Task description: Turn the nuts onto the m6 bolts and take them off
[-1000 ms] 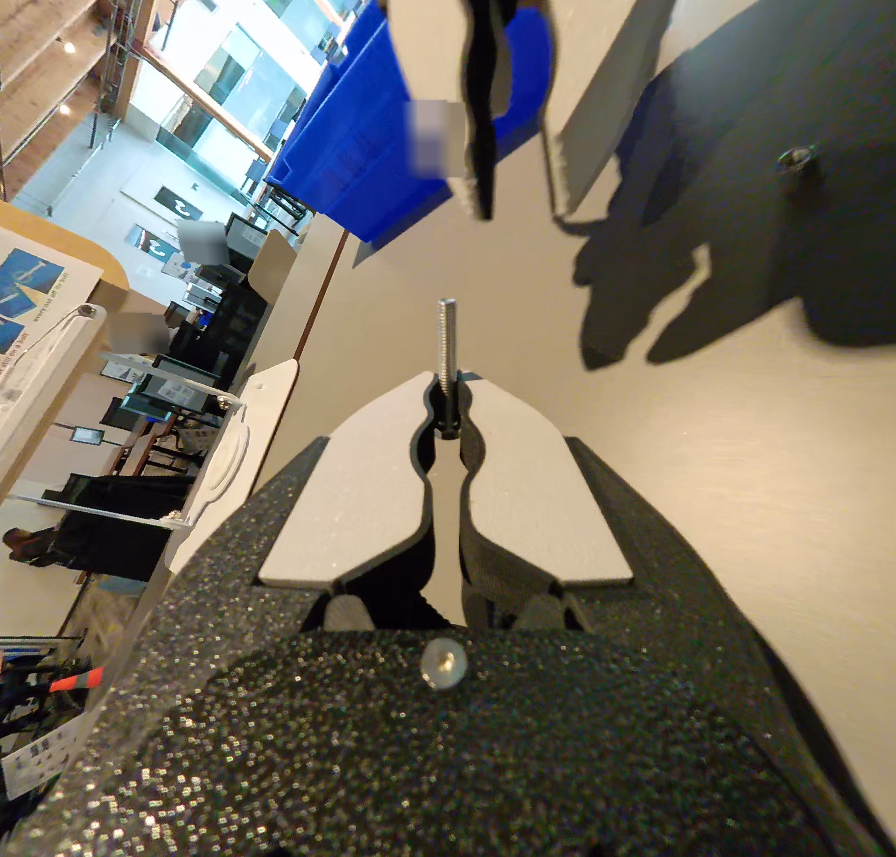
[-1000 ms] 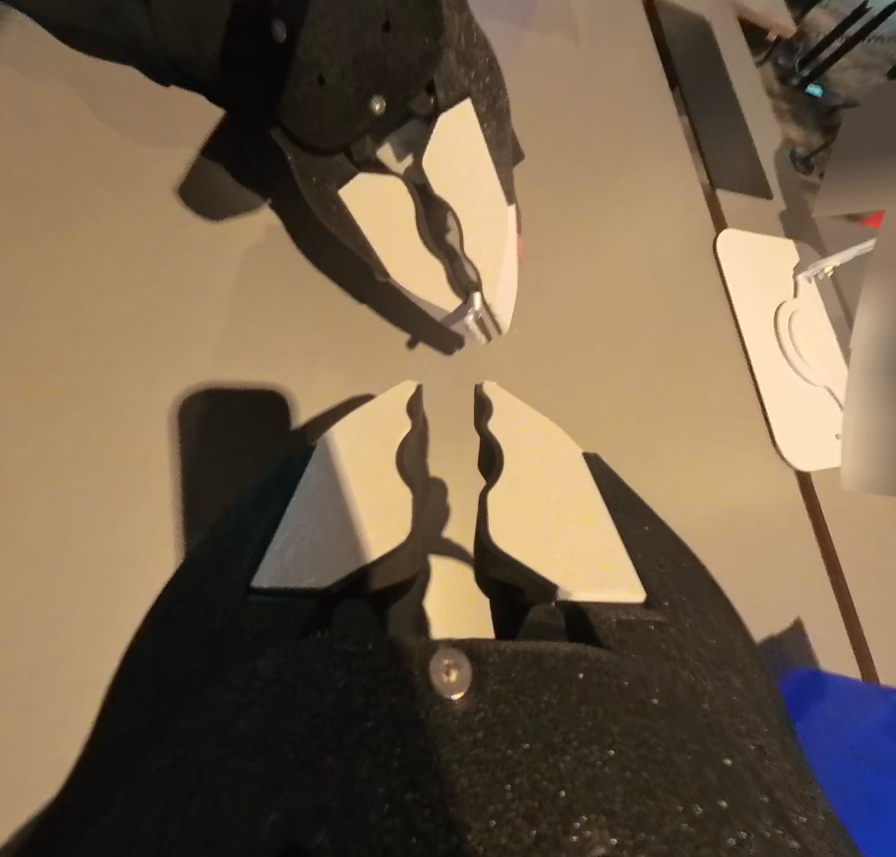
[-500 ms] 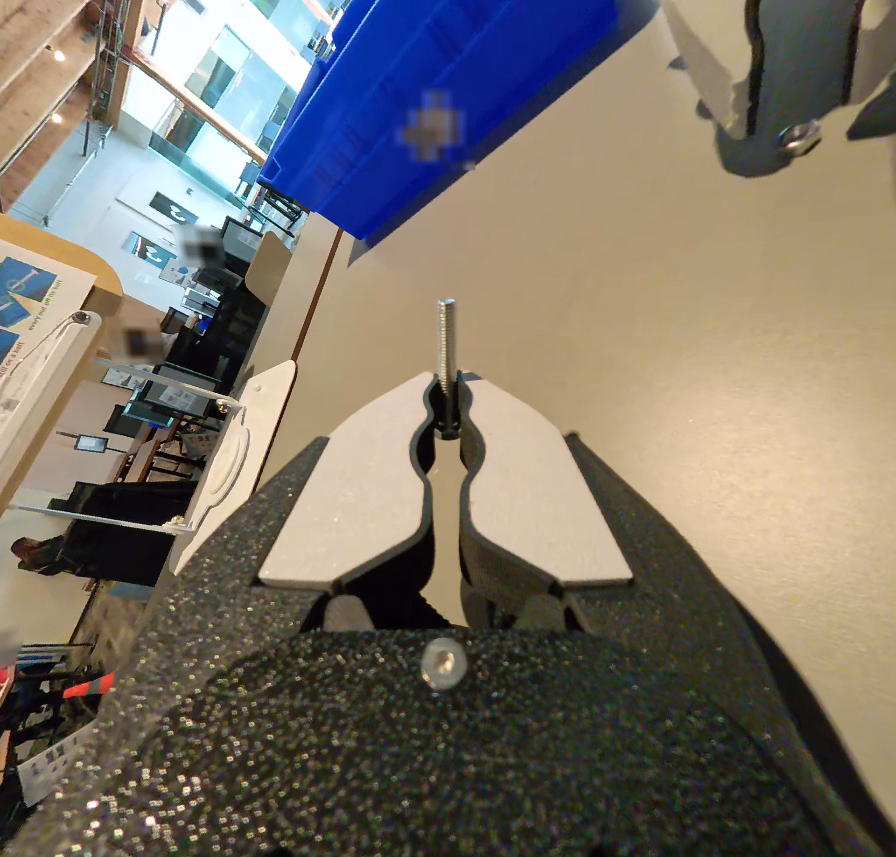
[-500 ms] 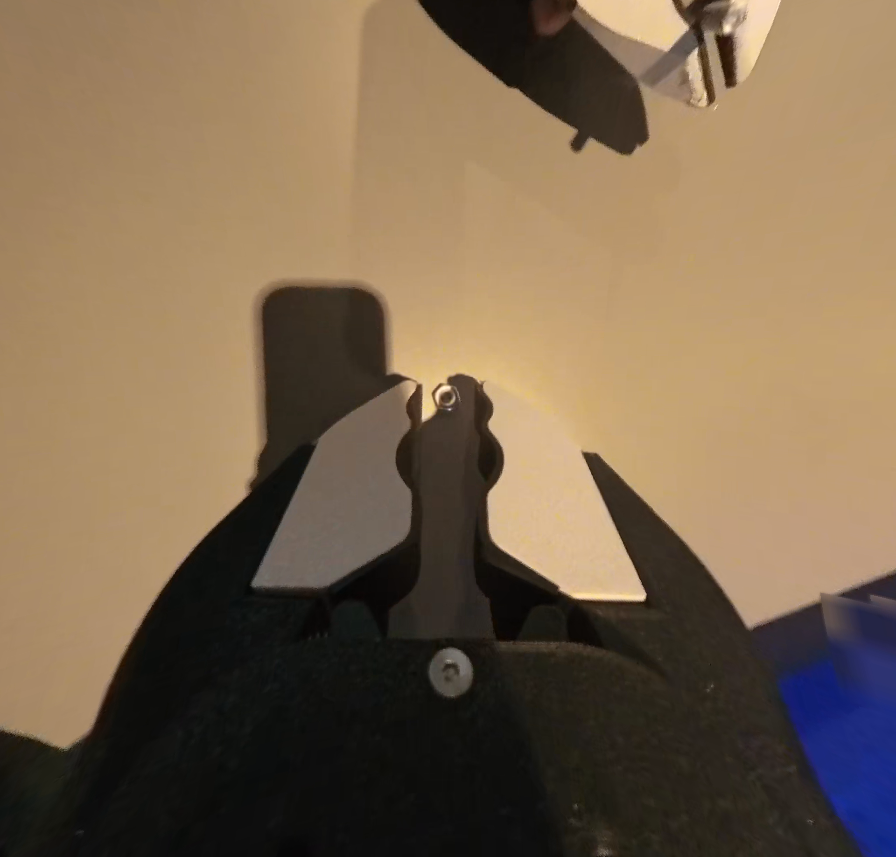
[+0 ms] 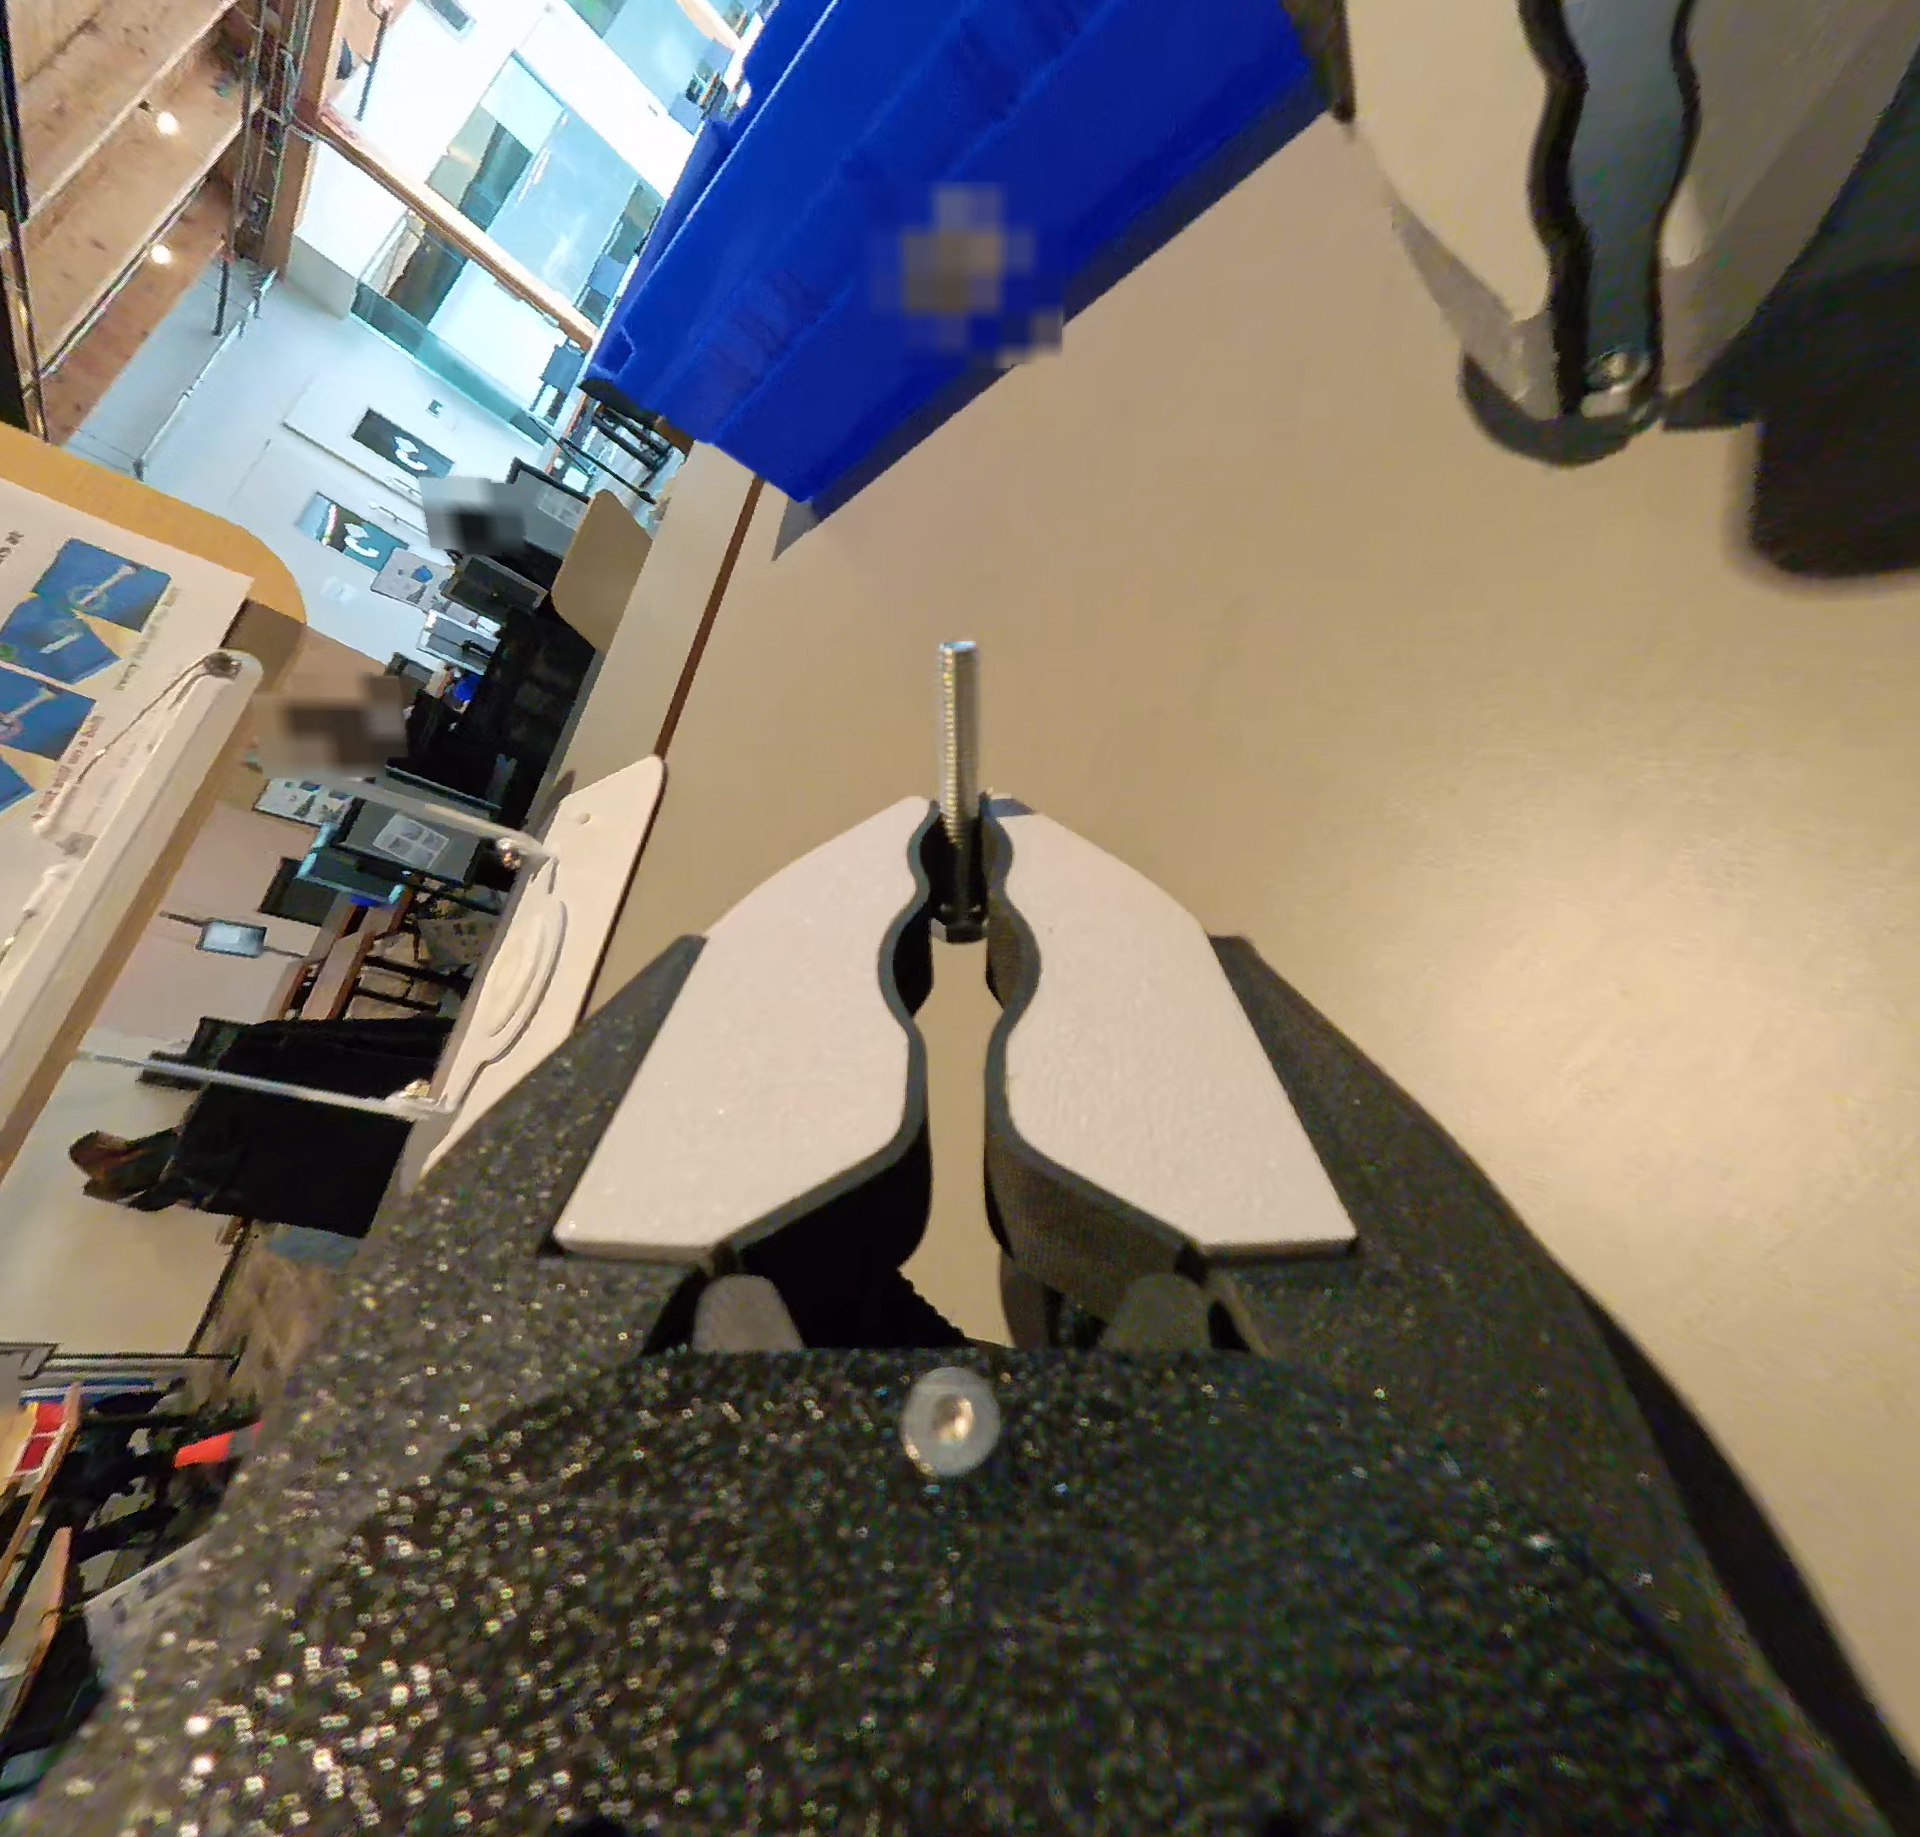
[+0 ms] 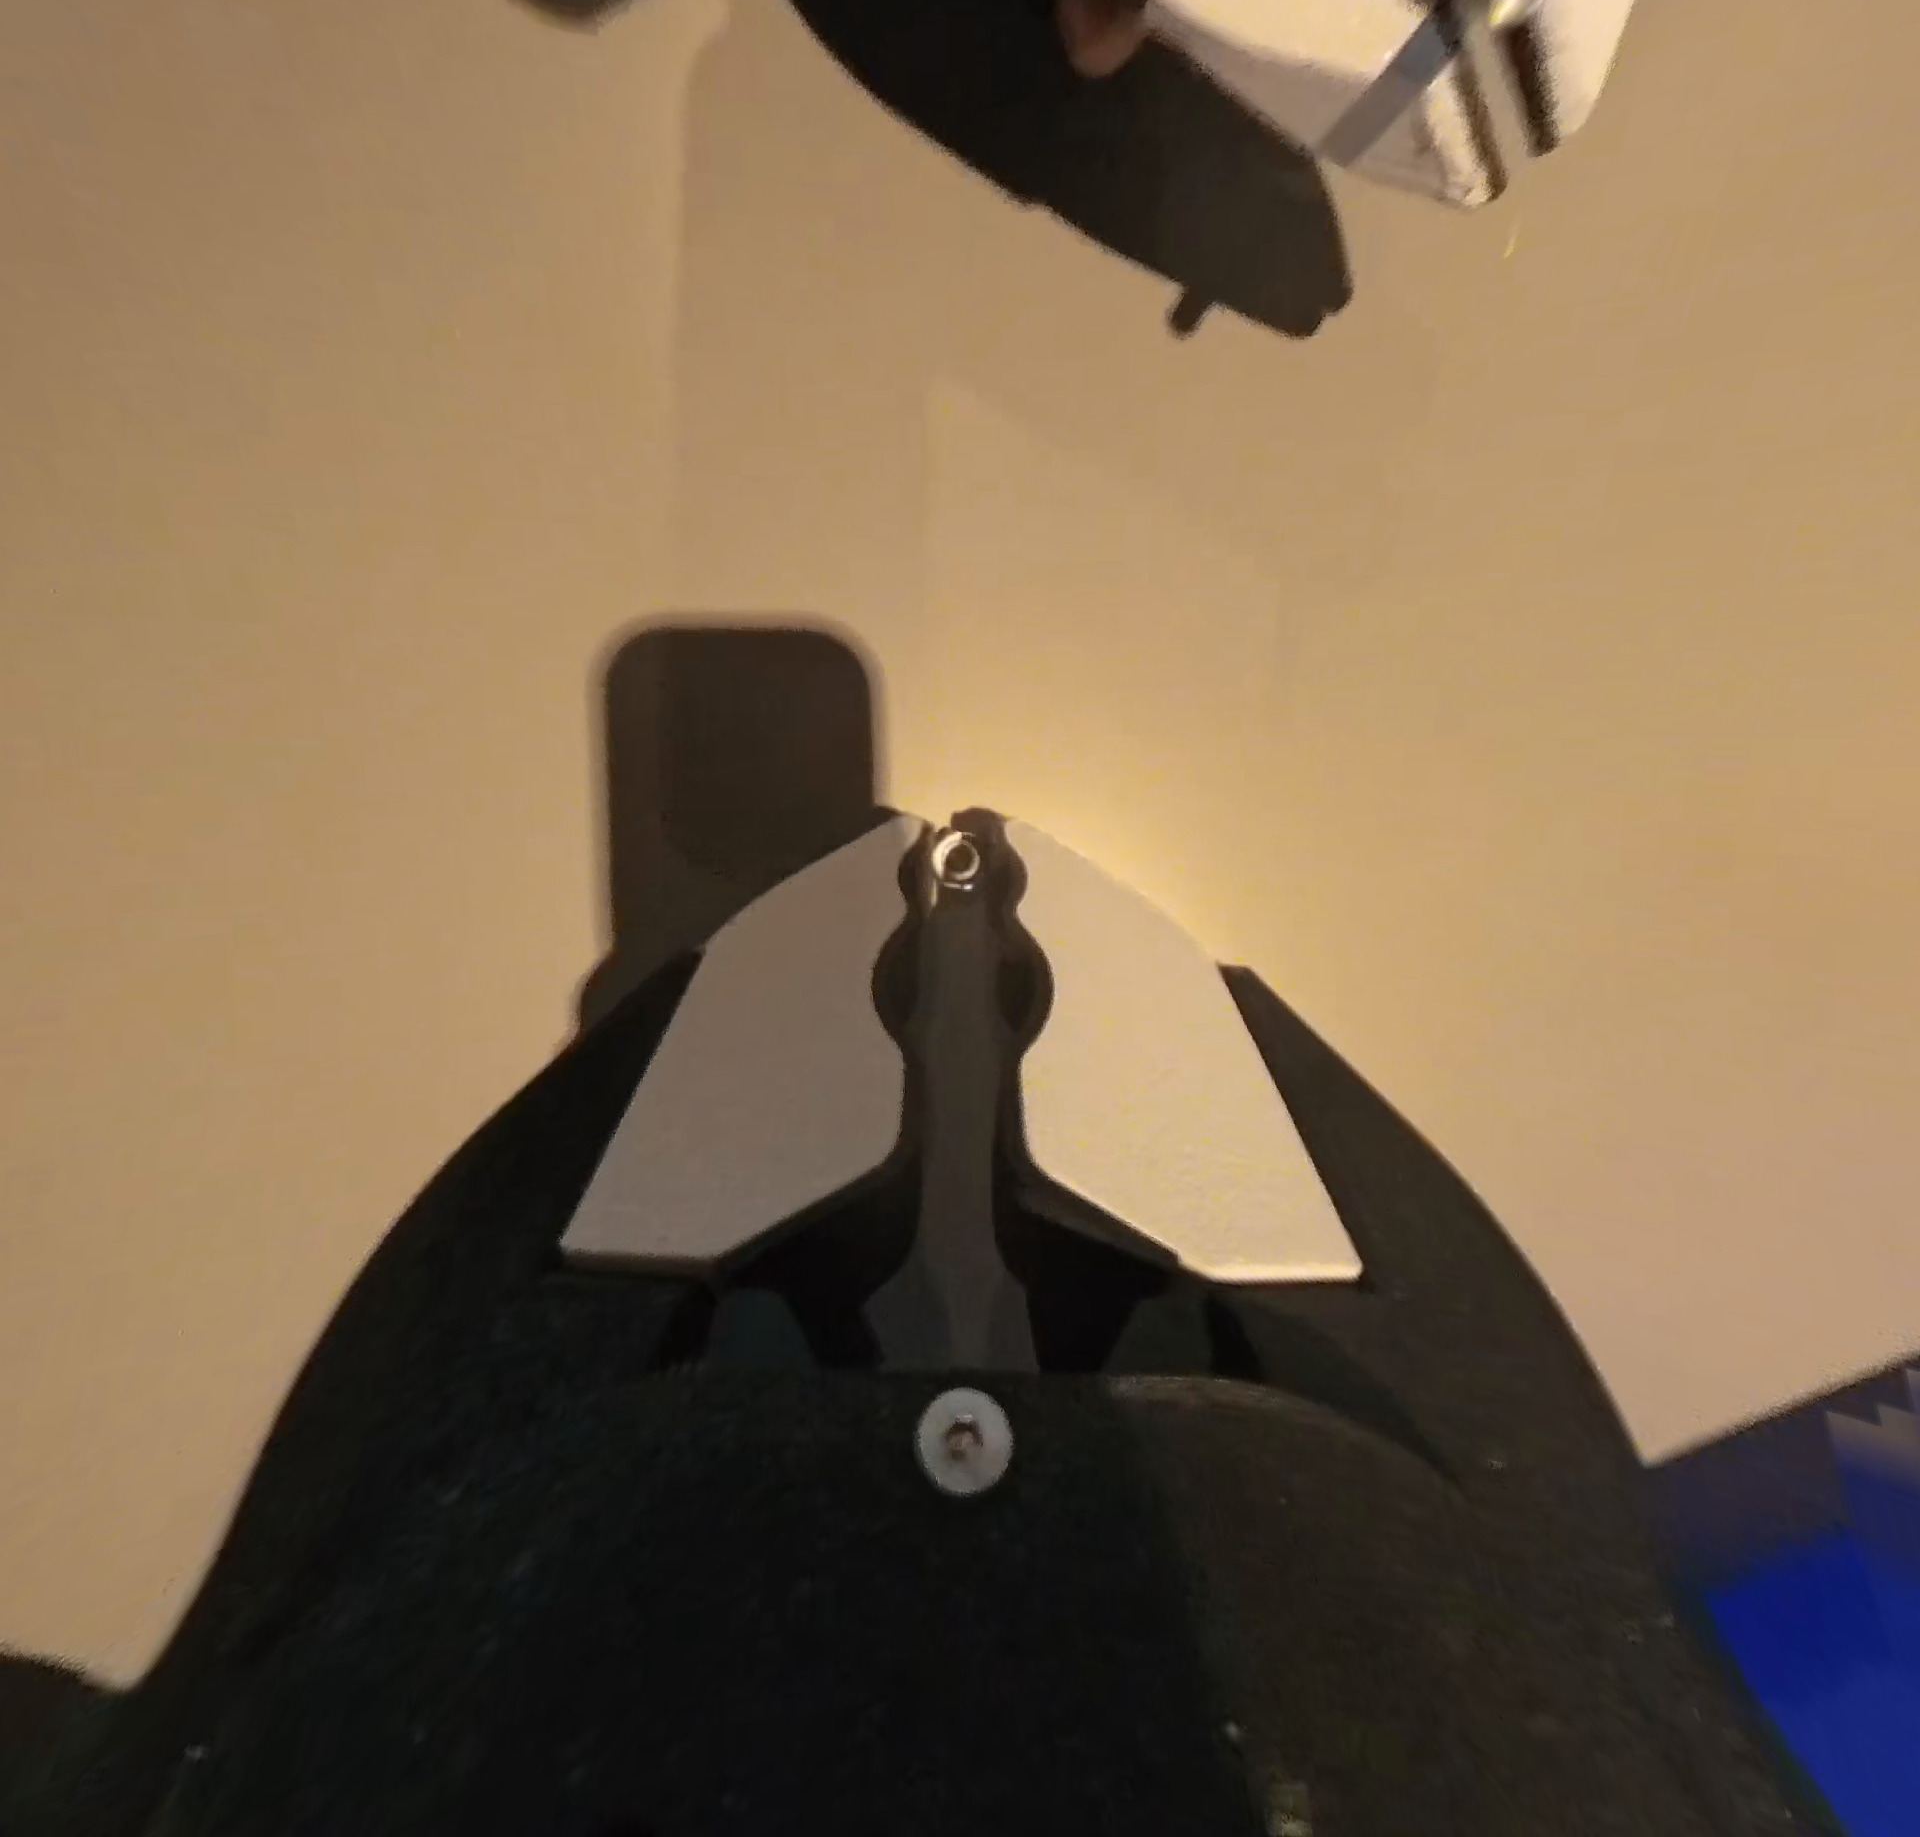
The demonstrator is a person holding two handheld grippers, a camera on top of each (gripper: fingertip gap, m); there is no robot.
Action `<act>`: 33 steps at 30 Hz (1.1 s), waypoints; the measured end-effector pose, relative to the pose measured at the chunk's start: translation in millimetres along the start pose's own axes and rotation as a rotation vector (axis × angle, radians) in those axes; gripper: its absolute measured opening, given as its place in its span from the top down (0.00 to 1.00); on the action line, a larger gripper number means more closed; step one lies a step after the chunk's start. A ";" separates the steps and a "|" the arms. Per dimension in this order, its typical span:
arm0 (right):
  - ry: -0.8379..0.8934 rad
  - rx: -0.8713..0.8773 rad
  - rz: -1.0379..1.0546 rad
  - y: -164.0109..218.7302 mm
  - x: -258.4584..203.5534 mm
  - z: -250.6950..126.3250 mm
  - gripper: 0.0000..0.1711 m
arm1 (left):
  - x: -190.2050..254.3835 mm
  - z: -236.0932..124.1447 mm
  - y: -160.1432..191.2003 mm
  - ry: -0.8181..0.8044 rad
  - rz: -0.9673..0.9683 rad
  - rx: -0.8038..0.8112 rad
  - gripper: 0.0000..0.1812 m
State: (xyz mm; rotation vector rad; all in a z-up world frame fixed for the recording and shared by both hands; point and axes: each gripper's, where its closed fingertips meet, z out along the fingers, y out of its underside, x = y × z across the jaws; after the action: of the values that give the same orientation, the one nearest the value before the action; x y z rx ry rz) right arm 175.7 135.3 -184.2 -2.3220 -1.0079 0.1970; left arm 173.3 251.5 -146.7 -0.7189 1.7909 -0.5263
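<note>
My left gripper (image 5: 958, 819) is shut on a silver bolt (image 5: 958, 738). The threaded shank sticks out past the fingertips and the dark head sits between the pads. My right gripper (image 6: 958, 831) is shut on a small silver nut (image 6: 957, 860) at its tips, close above the beige table. In the left wrist view the right gripper (image 5: 1608, 385) shows at the top right with the nut (image 5: 1612, 371) at its tips, apart from the bolt. In the right wrist view the left gripper (image 6: 1475, 83) shows at the top right with the bolt (image 6: 1397, 104) blurred.
Blue plastic bins (image 5: 935, 177) stand along the far side of the beige table (image 5: 1455, 852); a corner of one bin (image 6: 1818, 1538) shows at the lower right. A white stand (image 5: 561, 935) sits near the table's left edge.
My right gripper went down to the table, closed on the nut and holds it. The left gripper kept the bolt still in its grip.
</note>
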 end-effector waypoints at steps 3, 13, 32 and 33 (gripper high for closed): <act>0.113 0.167 -0.006 -40.5 26.1 -0.3 0.95 | -7.3 -3.6 9.1 -0.035 0.034 -0.045 0.98; 0.277 0.607 -0.103 -127.0 57.9 -19.8 0.96 | -14.8 -5.8 4.6 -0.066 -0.097 -0.023 0.98; 0.260 0.530 -0.113 -107.5 54.2 -25.8 0.96 | 2.8 3.5 -12.6 0.001 -0.086 0.023 0.98; 0.263 0.515 -0.118 -106.8 54.0 -24.1 0.96 | 3.0 3.5 -12.9 0.002 -0.086 0.023 0.98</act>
State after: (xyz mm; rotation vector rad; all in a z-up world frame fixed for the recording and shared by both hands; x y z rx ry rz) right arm 156.1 219.6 -98.1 -1.7634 -0.8401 0.0870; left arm 178.7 240.1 -141.3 -0.7819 1.7591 -0.6045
